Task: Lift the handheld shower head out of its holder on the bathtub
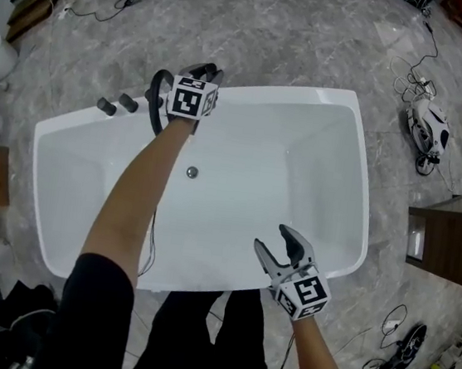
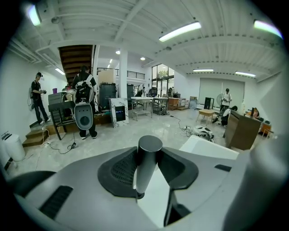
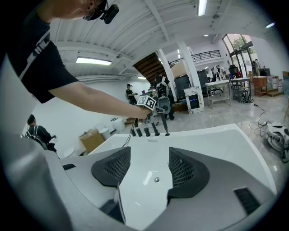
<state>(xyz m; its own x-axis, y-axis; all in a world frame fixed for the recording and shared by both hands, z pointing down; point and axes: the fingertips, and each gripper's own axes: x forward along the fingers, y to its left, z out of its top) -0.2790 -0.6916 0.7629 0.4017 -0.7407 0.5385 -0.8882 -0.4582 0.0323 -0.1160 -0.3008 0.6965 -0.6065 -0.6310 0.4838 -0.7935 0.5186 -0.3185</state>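
One shower head (image 2: pixel 145 173) in left tongs (image 2: pixel 148 155).

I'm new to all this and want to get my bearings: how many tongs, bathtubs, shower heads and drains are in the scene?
Tongs: 2 (left tongs, right tongs)
Bathtub: 1
Shower head: 1, gripped in the left tongs
Drain: 1
Total: 5
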